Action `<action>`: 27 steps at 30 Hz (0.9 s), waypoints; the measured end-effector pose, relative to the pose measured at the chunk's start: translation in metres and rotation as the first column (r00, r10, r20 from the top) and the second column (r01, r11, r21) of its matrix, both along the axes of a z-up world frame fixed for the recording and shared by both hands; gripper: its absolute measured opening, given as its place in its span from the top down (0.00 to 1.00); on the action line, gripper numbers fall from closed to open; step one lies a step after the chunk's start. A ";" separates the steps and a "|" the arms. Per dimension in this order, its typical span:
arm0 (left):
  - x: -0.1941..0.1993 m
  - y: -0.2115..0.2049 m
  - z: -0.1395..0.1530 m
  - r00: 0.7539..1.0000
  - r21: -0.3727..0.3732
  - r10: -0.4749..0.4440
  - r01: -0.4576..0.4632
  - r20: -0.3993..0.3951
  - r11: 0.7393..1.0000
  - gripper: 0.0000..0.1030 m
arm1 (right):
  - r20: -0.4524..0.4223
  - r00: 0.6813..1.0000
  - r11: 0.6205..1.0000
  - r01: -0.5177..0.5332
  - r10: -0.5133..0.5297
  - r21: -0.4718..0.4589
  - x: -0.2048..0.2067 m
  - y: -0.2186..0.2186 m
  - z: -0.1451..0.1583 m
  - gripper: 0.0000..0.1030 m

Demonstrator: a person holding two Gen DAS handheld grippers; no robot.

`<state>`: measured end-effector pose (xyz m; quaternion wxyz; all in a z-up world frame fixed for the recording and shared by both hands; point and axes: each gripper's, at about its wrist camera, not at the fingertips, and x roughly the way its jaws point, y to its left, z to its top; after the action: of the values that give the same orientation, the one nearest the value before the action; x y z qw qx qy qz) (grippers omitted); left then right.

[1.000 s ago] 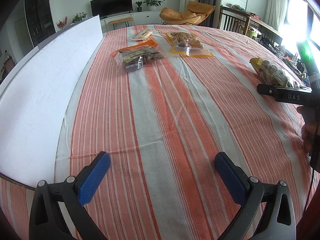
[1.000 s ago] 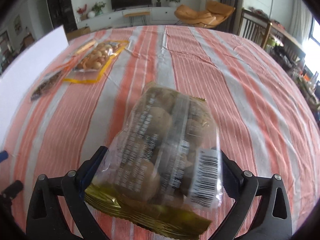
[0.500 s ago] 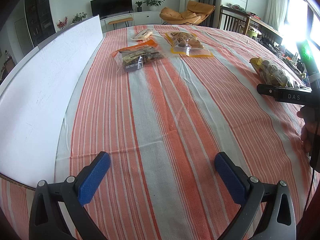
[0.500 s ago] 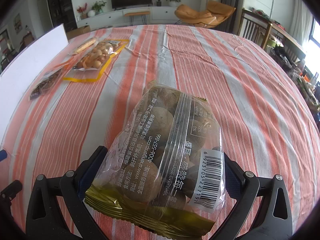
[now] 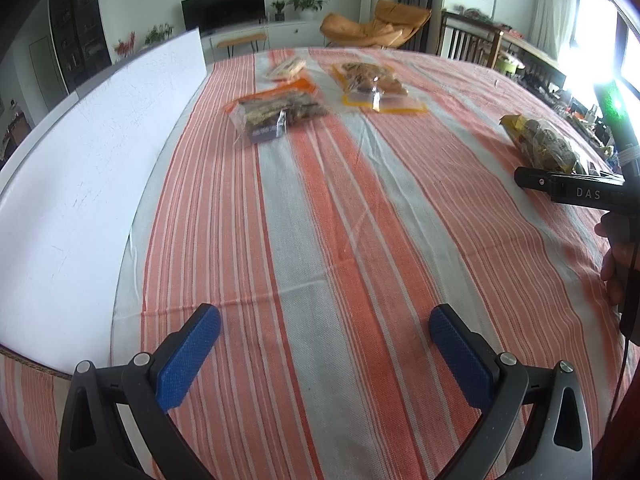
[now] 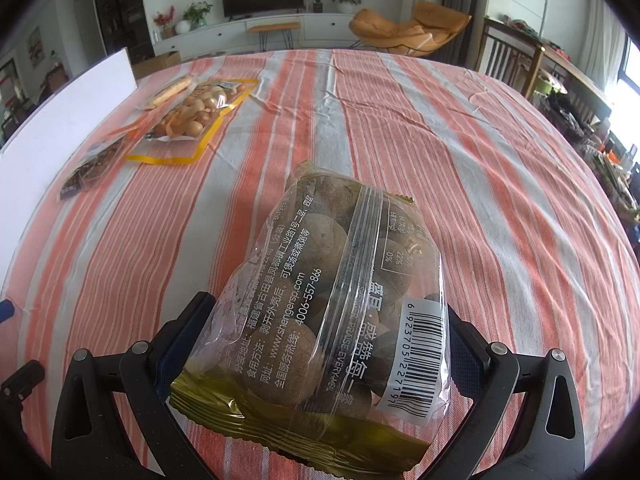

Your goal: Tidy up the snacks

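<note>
Leftmost, a white board [image 5: 80, 168] stands along the edge of the striped tablecloth [image 5: 320, 220]. Left gripper [image 5: 324, 344] hovers over bare cloth, blue pads [image 5: 188, 356] spread wide, nothing between them. Far side of cloth, left to right: small pale packet [image 5: 286, 68], orange-edged bag of dark snacks [image 5: 276, 110], yellow-edged bag of nuts [image 5: 374, 86]; label text on these unreadable (blur).

Right gripper [image 6: 320, 344] holds the clear bag of round brown fruit [image 6: 324, 308], gold-sealed end toward the camera. Bag sits between the two fingers, both sides touching it, jaws pinched on its lower part; upper end angled forward above the cloth. Readable print: "www.shengersp.com", "4006-557-866", "PRAISE EVERY", barcode "6 923705 227197", plus Chinese text. In the left wrist view the same bag [image 5: 540, 146] shows at far right, above a black bar marked "DAS" [image 5: 580, 192]; a hand [image 5: 614, 256] grips below it.
</note>
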<state>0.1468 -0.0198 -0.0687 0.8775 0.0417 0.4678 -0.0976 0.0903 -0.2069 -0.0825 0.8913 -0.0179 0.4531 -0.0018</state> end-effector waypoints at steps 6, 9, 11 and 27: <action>0.053 0.015 0.044 0.998 -0.147 0.049 -0.054 -0.035 0.988 0.00 | 0.000 1.000 1.000 0.000 0.000 0.000 0.000 0.000 0.000 0.00; 0.105 0.027 0.058 0.992 -0.186 0.104 -0.116 -0.070 0.976 0.00 | 0.000 1.000 1.000 0.000 0.000 0.000 0.000 0.000 0.000 0.00; 0.143 0.031 0.058 0.983 -0.198 0.149 -0.167 -0.105 0.966 0.00 | 0.000 1.000 1.000 0.000 0.000 0.000 0.000 0.000 0.000 0.00; 0.185 -0.001 0.009 0.991 -0.035 0.087 -0.091 -0.100 0.995 0.37 | 0.001 1.000 1.000 -0.001 0.001 0.001 0.000 0.000 0.000 0.00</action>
<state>0.3322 -0.0204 -0.0593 0.8575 -0.0015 0.5098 -0.0695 0.0903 -0.2072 -0.0821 0.8915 -0.0176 0.4527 -0.0013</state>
